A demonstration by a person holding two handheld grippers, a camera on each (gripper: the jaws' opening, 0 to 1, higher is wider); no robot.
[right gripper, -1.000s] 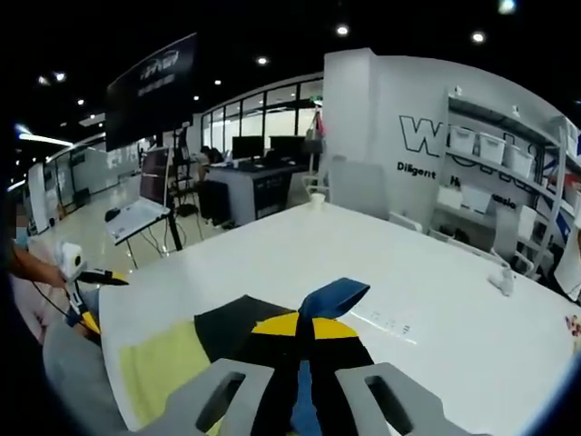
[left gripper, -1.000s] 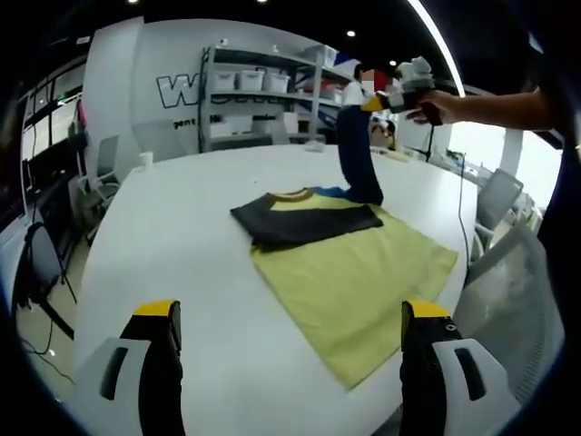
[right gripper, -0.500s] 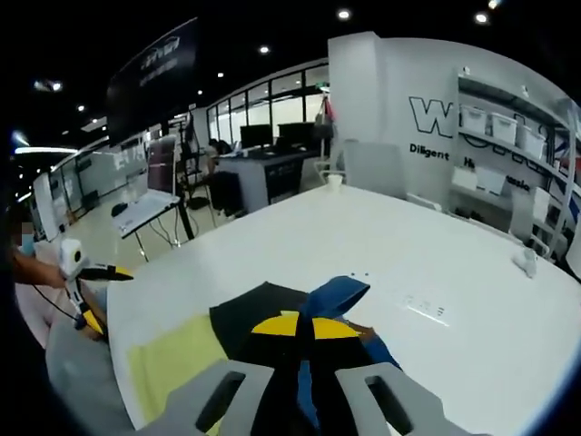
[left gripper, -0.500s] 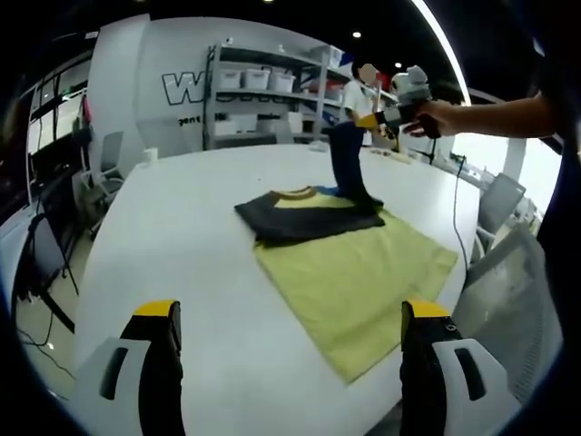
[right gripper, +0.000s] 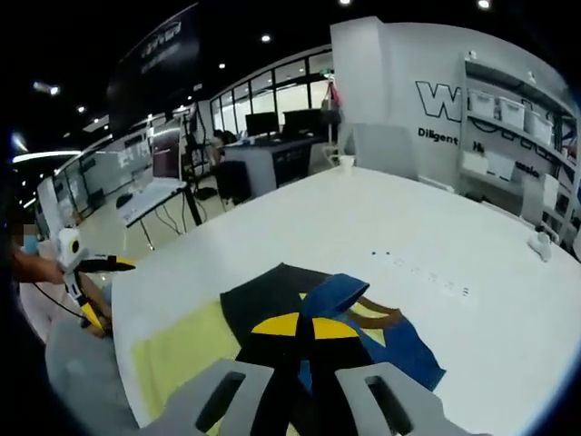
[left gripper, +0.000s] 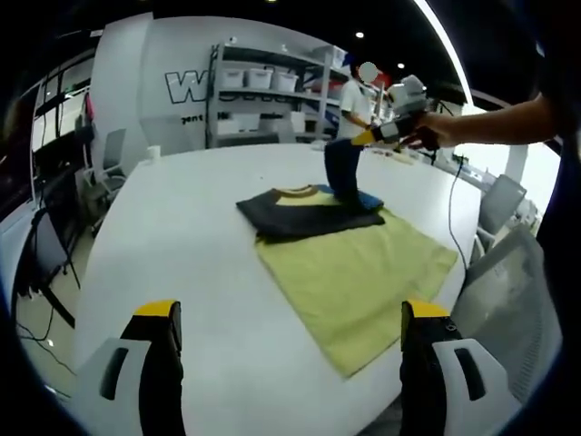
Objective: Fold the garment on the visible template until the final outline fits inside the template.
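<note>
Both grippers differ: right gripper (left gripper: 374, 134) pinches the garment's (left gripper: 309, 213) sleeve (left gripper: 342, 173) aloft over the template (left gripper: 359, 282); left gripper (left gripper: 286, 350) hovers wide, empty, above the table (left gripper: 182, 236).

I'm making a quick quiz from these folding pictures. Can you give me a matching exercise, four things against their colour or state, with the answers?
Things:
1. template
2. right gripper
3. left gripper
4. table

States:
A. jaws apart, holding nothing
B. white, bare at the near left
C. yellow-green sheet under the garment
D. pinching the garment's dark blue part, raised off the table

Pairs: 1-C, 2-D, 3-A, 4-B
</note>
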